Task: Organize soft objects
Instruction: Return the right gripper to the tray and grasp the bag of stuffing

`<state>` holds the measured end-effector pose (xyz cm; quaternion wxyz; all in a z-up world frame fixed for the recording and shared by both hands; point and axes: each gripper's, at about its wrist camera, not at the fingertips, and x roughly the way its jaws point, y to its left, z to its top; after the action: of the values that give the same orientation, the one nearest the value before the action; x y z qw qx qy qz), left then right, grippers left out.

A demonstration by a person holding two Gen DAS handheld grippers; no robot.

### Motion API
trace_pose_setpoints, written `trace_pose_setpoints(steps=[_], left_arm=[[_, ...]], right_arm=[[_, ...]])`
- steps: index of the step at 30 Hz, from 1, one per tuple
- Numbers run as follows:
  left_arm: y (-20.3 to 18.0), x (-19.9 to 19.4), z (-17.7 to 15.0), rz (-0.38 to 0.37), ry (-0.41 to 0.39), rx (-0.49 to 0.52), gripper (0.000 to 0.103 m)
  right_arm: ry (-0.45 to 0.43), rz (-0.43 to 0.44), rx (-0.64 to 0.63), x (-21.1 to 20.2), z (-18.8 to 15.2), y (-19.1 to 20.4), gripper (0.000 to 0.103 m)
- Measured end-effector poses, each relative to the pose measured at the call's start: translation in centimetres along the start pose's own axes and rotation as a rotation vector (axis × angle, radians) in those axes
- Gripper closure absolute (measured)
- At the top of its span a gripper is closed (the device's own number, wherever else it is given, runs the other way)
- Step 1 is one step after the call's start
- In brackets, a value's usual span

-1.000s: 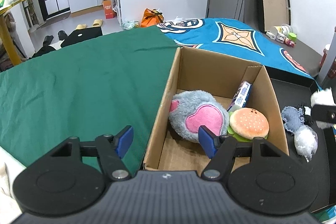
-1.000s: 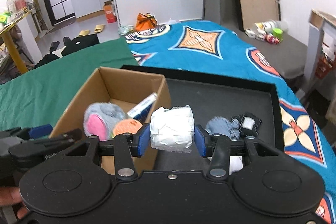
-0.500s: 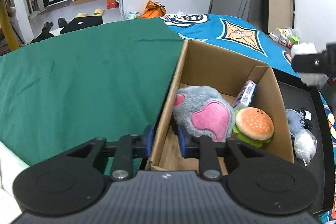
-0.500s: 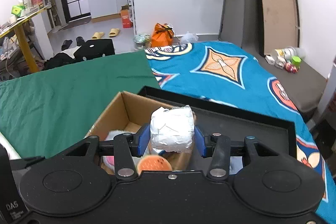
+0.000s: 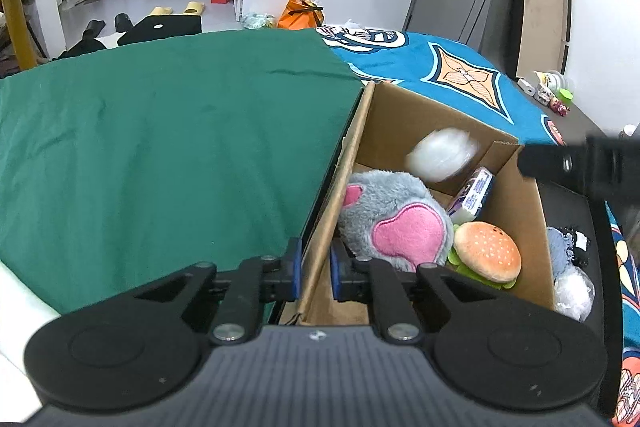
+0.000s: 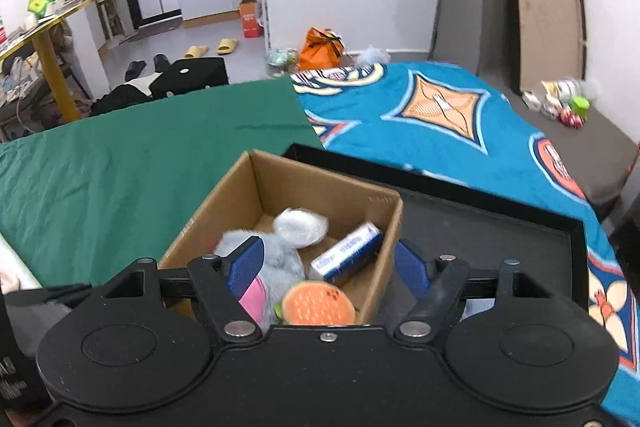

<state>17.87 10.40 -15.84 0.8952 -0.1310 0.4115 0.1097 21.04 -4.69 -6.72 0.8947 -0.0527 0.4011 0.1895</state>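
Green cloth (image 5: 160, 147) lies smooth beside a cardboard box (image 5: 516, 223), where a crinkly white bundle (image 6: 300, 225) sits among a fuzzy grey plush (image 5: 384, 211) and burger toy (image 5: 486, 253). Left hand-held gripper (image 5: 315, 269) pinches the box's near wall; right hand-held gripper (image 6: 328, 267), jaws just spread, holds nothing.

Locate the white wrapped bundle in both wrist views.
Left wrist: white wrapped bundle, blurred, upper middle, at the cardboard box's far end, beyond the grey plush.
Right wrist: centre, inside the box behind the grey plush.
Shared landmark: blue-and-white packet beside it.
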Motion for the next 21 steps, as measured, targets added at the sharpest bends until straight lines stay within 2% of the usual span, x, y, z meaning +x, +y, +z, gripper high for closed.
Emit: trace_pose_setpoints(steps=[6, 10, 16, 21], left_arm=[[-0.3, -0.1, -0.1, 0.016, 0.001, 0.014, 0.086], [-0.5, 0.0, -0.1, 0.029, 0.011, 0.018, 0.084], [-1.2, -0.2, -0.3, 0.044, 0.014, 0.048, 0.072], [-1.8, -0.3, -0.4, 0.066, 0.004, 0.076, 0.061]], right_arm=[[0.016, -0.035, 0.041, -0.7, -1.8, -1.7, 0.029], [0.023, -0.053, 0.062, -1.2, -2.9, -2.9, 0.023], [0.038, -0.070, 0.082, -1.7, -4.3, -4.5, 0.023], [0.036, -0.087, 0.092, -2.1, -5.5, -5.7, 0.013]])
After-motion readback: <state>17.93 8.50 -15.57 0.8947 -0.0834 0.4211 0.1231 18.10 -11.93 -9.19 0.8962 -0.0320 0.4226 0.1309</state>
